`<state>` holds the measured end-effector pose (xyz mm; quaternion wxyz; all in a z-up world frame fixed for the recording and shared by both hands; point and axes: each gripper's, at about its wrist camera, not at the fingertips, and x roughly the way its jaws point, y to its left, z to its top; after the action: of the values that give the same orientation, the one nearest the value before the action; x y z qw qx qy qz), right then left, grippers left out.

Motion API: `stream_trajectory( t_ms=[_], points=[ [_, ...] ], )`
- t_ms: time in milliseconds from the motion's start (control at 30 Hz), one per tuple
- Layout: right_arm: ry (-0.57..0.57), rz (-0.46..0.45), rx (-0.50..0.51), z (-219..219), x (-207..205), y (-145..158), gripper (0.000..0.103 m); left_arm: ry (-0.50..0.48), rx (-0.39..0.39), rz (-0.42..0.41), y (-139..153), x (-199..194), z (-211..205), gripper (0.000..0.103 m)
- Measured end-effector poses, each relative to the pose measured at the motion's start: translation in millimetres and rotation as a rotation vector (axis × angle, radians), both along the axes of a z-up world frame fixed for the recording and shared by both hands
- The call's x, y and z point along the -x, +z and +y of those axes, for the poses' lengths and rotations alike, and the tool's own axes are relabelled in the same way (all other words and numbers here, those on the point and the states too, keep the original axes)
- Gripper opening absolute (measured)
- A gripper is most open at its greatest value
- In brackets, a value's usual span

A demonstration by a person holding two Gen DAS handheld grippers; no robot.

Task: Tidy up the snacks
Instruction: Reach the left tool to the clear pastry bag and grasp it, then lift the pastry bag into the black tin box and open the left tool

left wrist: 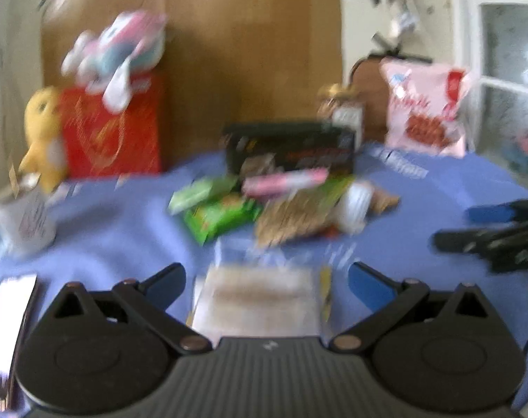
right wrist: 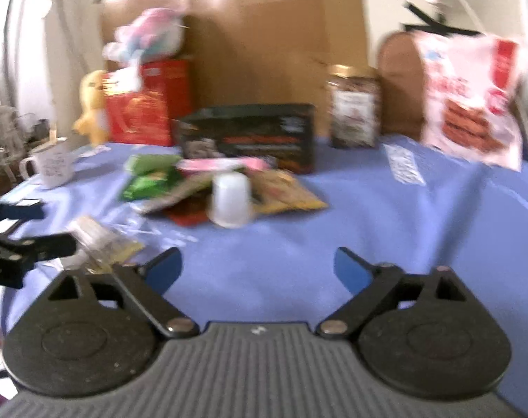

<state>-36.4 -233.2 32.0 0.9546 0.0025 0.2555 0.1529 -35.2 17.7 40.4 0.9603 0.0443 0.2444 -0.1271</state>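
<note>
Blue cloth [right wrist: 385, 230] covers the table, and nearly all the snacks still lie in a loose heap straight ahead of both tools, so I judge the sorting barely begun.

The left gripper [left wrist: 266, 280] has its jaws spread wide. Between the fingers, low and close to the tool, lies a clear plastic packet of pale biscuits [left wrist: 257, 299]; blur hides whether either pad touches it, but the jaws are not closed on it. My guess is that this packet is the piece now being handled, either about to be picked up or just set down.

The right gripper [right wrist: 258, 271] is also wide open and holds nothing; only bare cloth lies between its fingers. The same clear packet shows just off its left finger.

Ahead of both tools the heap holds green foil wrappers [right wrist: 147, 183], a pink flat pack [left wrist: 284, 181], a tan crinkled bag [left wrist: 295, 219] and a white upturned plastic cup [right wrist: 230, 200], overlapping one another. Behind the heap stands a black rectangular carton [right wrist: 250, 136]; to its right a gold-lidded glass jar [right wrist: 354, 108] and a tall pink biscuit bag [right wrist: 469, 104] stand upright against the back, perhaps already placed. The heap itself remains to be sorted.
</note>
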Motion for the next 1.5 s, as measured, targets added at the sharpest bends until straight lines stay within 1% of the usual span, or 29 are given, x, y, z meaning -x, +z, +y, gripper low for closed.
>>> stream_trajectory(
  t_ms=[67, 133, 167, 200, 233, 267, 400, 467, 500, 567, 633, 700, 733, 800, 833, 867, 933, 967, 1000, 1067, 1167, 1267, 1367, 1433, 1500],
  points=[
    [-0.028, -0.024, 0.002, 7, -6, 5, 0.088, -0.051, 0.06, -0.064, 17, -7, -5, 0.102],
    [-0.028, -0.017, -0.009, 11, -13, 8, 0.083, -0.05, 0.056, -0.109, 27, -9, -5, 0.103],
    [-0.002, -0.01, -0.025, 12, -12, 9, 0.081, -0.052, 0.046, -0.111, 27, -9, -1, 0.103],
    [0.031, -0.009, -0.04, 14, -9, 8, 0.081, -0.049, 0.03, -0.09, 26, -10, 5, 0.103],
    [0.075, -0.005, -0.046, 18, -7, 7, 0.081, -0.034, 0.019, -0.051, 24, -14, 12, 0.101],
    [0.109, 0.003, -0.043, 22, -5, 5, 0.081, -0.023, 0.025, -0.005, 21, -16, 22, 0.098],
    [0.274, 0.065, -0.057, 49, -7, -6, 0.081, 0.012, 0.123, 0.164, 5, -23, 63, 0.087],
    [0.338, 0.086, -0.052, 66, -8, -12, 0.081, 0.013, 0.185, 0.233, -2, -26, 78, 0.075],
    [0.365, 0.092, -0.037, 74, -9, -14, 0.081, -0.001, 0.216, 0.259, -6, -25, 81, 0.074],
    [0.422, 0.093, -0.011, 89, -5, -18, 0.081, -0.038, 0.256, 0.299, -12, -27, 84, 0.067],
    [0.467, 0.109, 0.011, 99, -5, -22, 0.081, -0.072, 0.262, 0.336, -17, -33, 78, 0.064],
    [0.49, 0.13, 0.043, 108, -8, -29, 0.081, -0.079, 0.247, 0.354, -27, -35, 68, 0.064],
    [0.487, 0.144, 0.063, 113, -9, -33, 0.082, -0.092, 0.259, 0.364, -29, -37, 66, 0.065],
    [0.482, 0.109, 0.096, 118, -3, -38, 0.084, -0.113, 0.321, 0.395, -33, -38, 62, 0.064],
    [0.48, 0.094, 0.12, 121, 0, -39, 0.084, -0.133, 0.336, 0.404, -33, -37, 58, 0.064],
    [0.474, 0.081, 0.137, 121, 2, -40, 0.082, -0.148, 0.33, 0.401, -32, -36, 52, 0.064],
    [0.435, 0.07, 0.125, 116, 0, -40, 0.073, -0.157, 0.295, 0.377, -29, -32, 38, 0.064],
    [0.414, 0.071, 0.125, 112, -4, -39, 0.061, -0.163, 0.279, 0.367, -27, -31, 32, 0.064],
    [0.393, 0.073, 0.12, 107, -8, -37, 0.06, -0.175, 0.275, 0.356, -24, -31, 27, 0.064],
    [0.371, 0.067, 0.092, 97, -10, -30, 0.059, -0.196, 0.265, 0.318, -12, -32, 20, 0.064],
    [0.328, -0.007, 0.068, 83, -12, -10, 0.059, -0.228, 0.262, 0.253, 10, -40, 10, 0.065],
    [0.308, -0.075, 0.054, 72, -31, 12, 0.059, -0.241, 0.265, 0.188, 38, -62, -2, 0.065],
    [0.273, -0.149, 0.061, 63, -66, 31, 0.059, -0.242, 0.258, 0.113, 63, -100, -18, 0.066],
    [0.246, -0.168, 0.066, 60, -95, 37, 0.059, -0.228, 0.263, 0.107, 71, -132, -29, 0.066],
    [0.22, -0.154, 0.056, 55, -127, 39, 0.059, -0.215, 0.256, 0.106, 72, -163, -38, 0.066]
  ],
)
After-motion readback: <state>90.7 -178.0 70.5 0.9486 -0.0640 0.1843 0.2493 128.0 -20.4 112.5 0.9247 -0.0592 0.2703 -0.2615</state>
